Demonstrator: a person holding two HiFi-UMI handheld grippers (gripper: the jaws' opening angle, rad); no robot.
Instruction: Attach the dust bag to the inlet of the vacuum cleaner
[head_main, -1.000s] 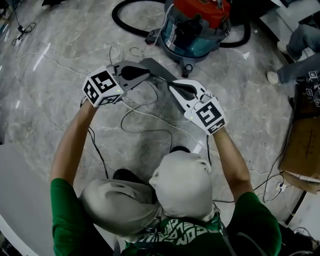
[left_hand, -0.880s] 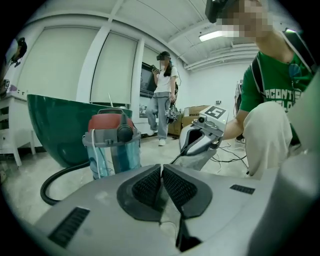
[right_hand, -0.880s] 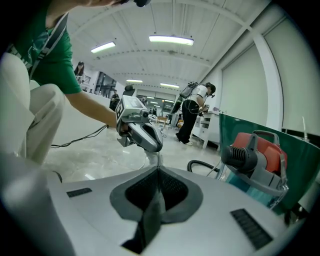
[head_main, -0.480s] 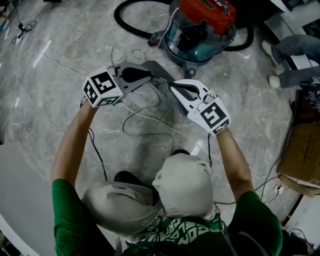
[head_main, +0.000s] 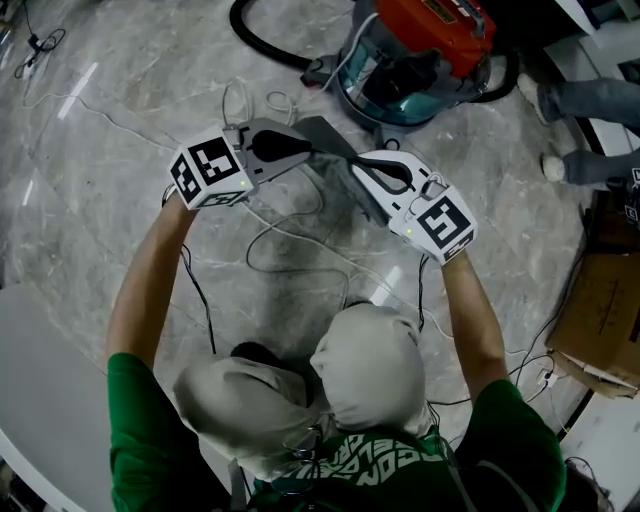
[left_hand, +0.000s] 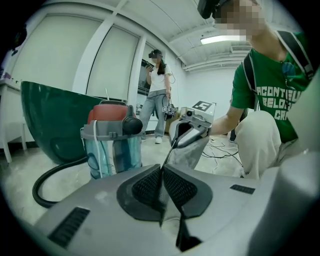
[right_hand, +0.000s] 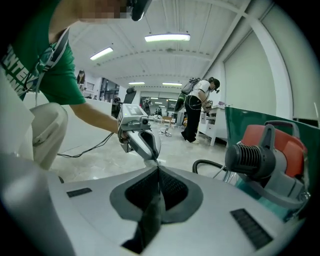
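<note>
The vacuum cleaner (head_main: 410, 60), a teal drum with a red top, stands on the marble floor at the far middle. A grey dust bag (head_main: 335, 170) hangs stretched between my two grippers just in front of it. My left gripper (head_main: 312, 152) is shut on the bag's left edge, and the pinched edge (left_hand: 162, 200) shows between its pads. My right gripper (head_main: 352, 163) is shut on the opposite edge (right_hand: 150, 220). In the left gripper view the bag (left_hand: 195, 152) droops below the right gripper, with the vacuum (left_hand: 111, 145) to its left. The inlet is not clearly visible.
A black hose (head_main: 270, 45) curls behind the vacuum. Thin cables (head_main: 290, 235) trail over the floor under my hands. A cardboard box (head_main: 605, 300) sits at the right, with a person's legs (head_main: 585, 100) beyond it. A green tub (left_hand: 55, 120) stands behind the vacuum, and another person (left_hand: 156, 95) stands farther back.
Both grippers have shifted a little toward the vacuum with the bag held between them, the right one moving further to the right. Neither grip has changed.
</note>
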